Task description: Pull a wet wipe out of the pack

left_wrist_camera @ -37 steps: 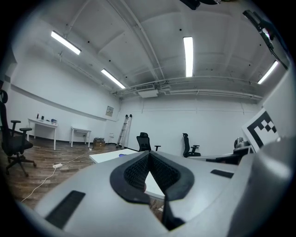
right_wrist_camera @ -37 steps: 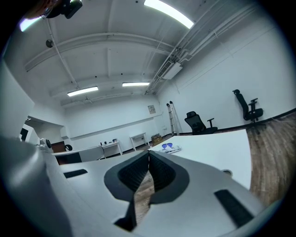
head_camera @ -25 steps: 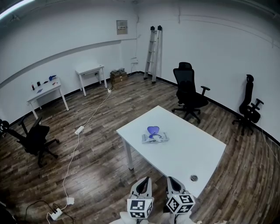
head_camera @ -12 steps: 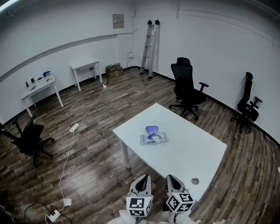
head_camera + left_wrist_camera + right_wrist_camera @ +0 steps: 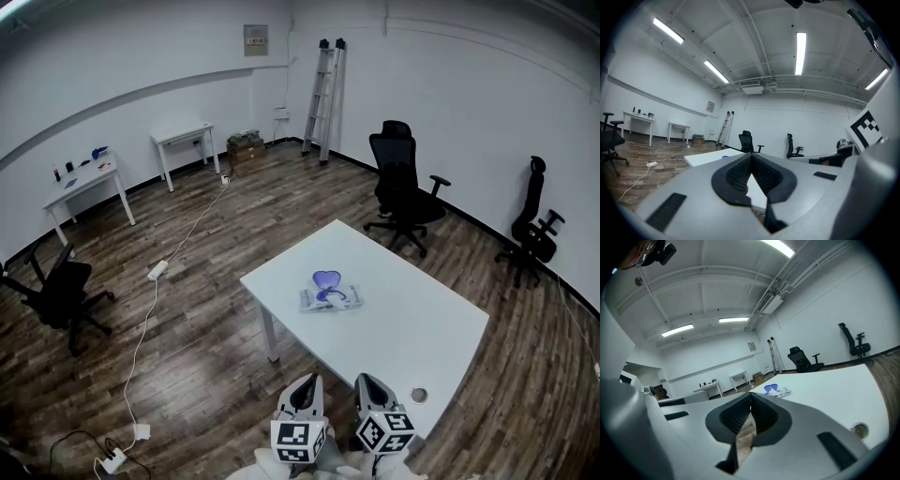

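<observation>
The wet wipe pack (image 5: pixel 330 297) lies flat near the middle of the white table (image 5: pixel 431 328), its blue lid (image 5: pixel 326 278) flipped open. It also shows small and far off in the right gripper view as the pack (image 5: pixel 776 390). My left gripper (image 5: pixel 305 383) and right gripper (image 5: pixel 366 380) are side by side at the table's near edge, well short of the pack and pointing towards it. In their own views the left gripper (image 5: pixel 750 156) and right gripper (image 5: pixel 751 394) each have their jaw tips touching, with nothing between them.
A round cable hole (image 5: pixel 418 396) sits in the table's near corner. Two black office chairs (image 5: pixel 405 192) (image 5: pixel 532 225) stand beyond the table, a third (image 5: pixel 58 295) at left. A ladder (image 5: pixel 323 98) leans on the far wall. Two side desks (image 5: pixel 84 183) and a floor cable with power strip (image 5: pixel 157 271) lie left.
The head view has shifted slightly and the table's near corner sits a little closer. Both grippers hold the same place in the picture, still shut.
</observation>
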The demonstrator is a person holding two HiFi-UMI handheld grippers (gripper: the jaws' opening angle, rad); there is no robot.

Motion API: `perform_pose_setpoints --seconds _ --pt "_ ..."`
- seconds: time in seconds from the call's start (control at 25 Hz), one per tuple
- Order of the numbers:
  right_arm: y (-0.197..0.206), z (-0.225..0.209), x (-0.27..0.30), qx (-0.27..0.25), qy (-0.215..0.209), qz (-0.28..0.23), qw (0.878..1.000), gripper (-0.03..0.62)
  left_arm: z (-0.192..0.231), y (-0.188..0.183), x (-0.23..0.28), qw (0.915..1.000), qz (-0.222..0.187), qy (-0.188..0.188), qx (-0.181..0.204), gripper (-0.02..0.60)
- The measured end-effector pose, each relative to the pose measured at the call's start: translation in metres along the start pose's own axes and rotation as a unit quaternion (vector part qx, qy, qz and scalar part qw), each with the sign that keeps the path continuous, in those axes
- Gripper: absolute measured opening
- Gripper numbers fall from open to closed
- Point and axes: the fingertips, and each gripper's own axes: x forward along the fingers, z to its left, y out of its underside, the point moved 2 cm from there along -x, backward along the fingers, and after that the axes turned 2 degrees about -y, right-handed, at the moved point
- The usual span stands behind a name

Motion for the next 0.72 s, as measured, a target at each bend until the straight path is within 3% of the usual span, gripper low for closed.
perform_pose_setpoints --seconds 0.72 --pt "-0.02 -0.03 0.062 -0.003 -0.011 0.002 1.0 0.009 0.024 0.001 0.061 0.9997 0.007 -0.025 0.002 -0.002"
